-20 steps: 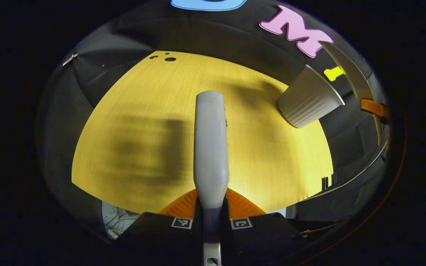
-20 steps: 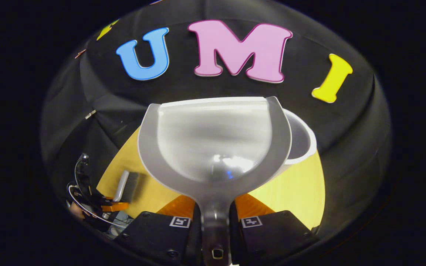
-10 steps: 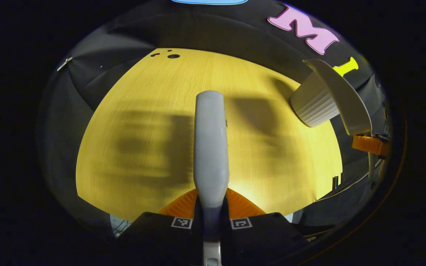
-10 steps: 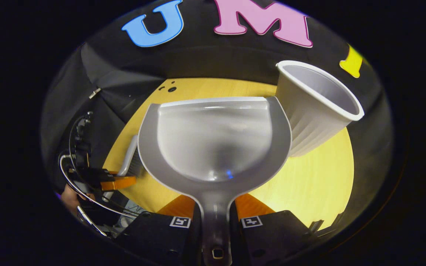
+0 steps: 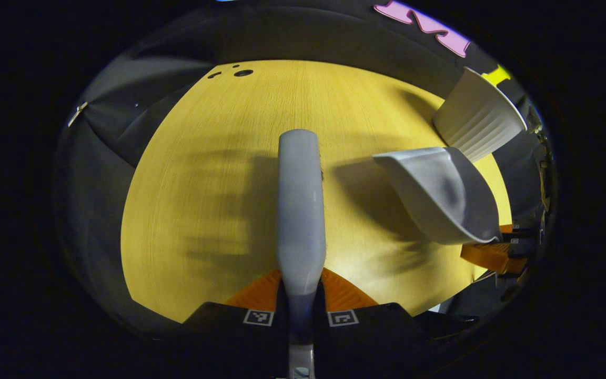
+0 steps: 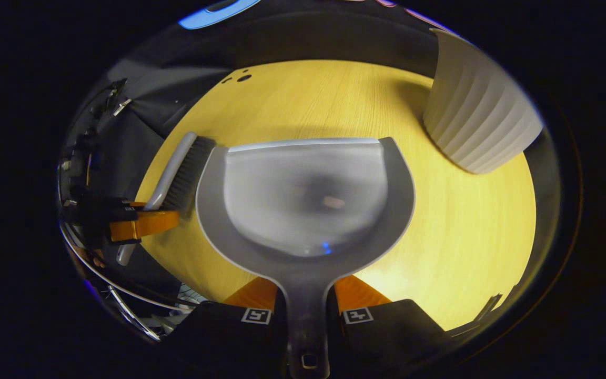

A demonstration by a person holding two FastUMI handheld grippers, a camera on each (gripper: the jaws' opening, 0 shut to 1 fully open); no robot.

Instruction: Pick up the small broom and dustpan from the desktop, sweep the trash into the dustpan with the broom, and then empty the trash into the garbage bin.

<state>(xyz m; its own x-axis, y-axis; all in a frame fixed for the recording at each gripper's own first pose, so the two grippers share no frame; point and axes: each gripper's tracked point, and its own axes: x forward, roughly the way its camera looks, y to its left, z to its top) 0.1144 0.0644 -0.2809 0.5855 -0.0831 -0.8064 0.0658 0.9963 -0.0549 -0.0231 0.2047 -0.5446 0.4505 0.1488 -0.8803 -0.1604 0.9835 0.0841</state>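
Both grippers are clamped on handles: the left gripper (image 5: 301, 295) on the grey plastic broom (image 5: 300, 205) at frame centre, the right gripper (image 6: 305, 305) on the grey plastic dustpan (image 6: 305, 202) (looking empty). The ribbed white garbage bin (image 6: 479, 123) stands upper right on the yellow wooden desktop (image 6: 466, 247). Set both tools down level, clear of the bin.

The dustpan (image 6: 305, 200) is held above the desktop (image 6: 461, 247), the broom (image 6: 179, 168) just beside its left side, the garbage bin (image 6: 479, 126) near the far right edge.
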